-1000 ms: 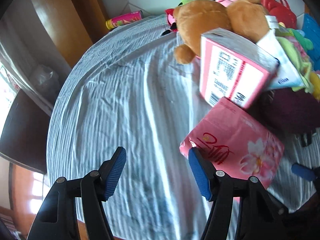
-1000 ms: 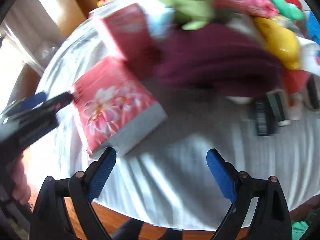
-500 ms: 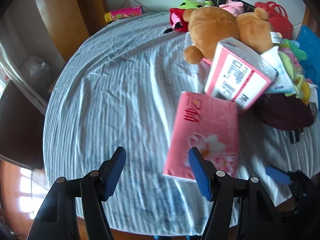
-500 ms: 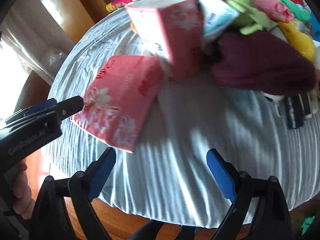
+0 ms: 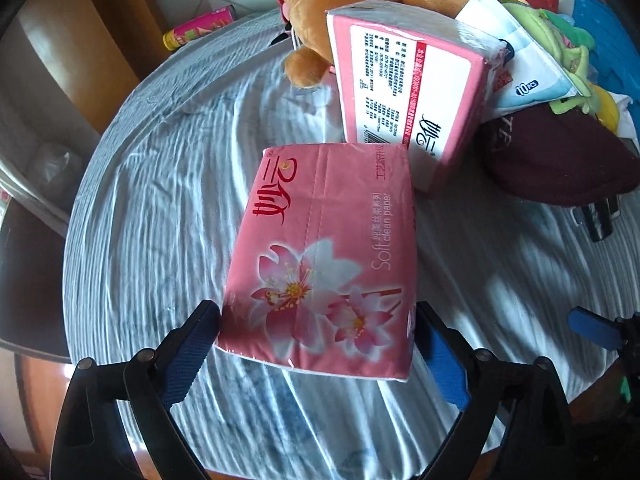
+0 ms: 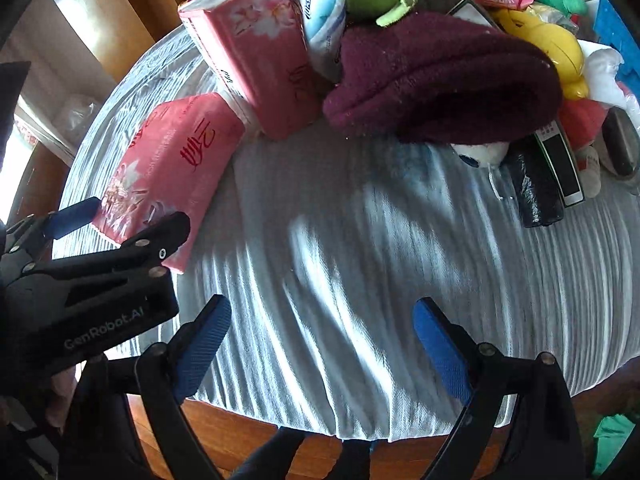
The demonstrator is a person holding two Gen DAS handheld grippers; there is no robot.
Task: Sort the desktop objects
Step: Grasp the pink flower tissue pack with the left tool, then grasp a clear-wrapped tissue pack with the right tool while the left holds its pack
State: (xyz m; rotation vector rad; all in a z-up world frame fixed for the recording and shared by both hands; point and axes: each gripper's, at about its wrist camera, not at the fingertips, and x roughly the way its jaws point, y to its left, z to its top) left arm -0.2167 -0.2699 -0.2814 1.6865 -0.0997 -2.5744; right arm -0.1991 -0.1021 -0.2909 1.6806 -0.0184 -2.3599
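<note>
Striped tablecloth: only right view shows black roll; left gripper opening around tissue pack.

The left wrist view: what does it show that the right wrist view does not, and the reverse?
Only the left wrist view shows the brown teddy bear and a pink can.

Only the right wrist view shows the yellow toy and the black roll.

Both show the flat pink tissue pack between the opening jaws of the left gripper, the tilted pack and the dark red hat.
</note>
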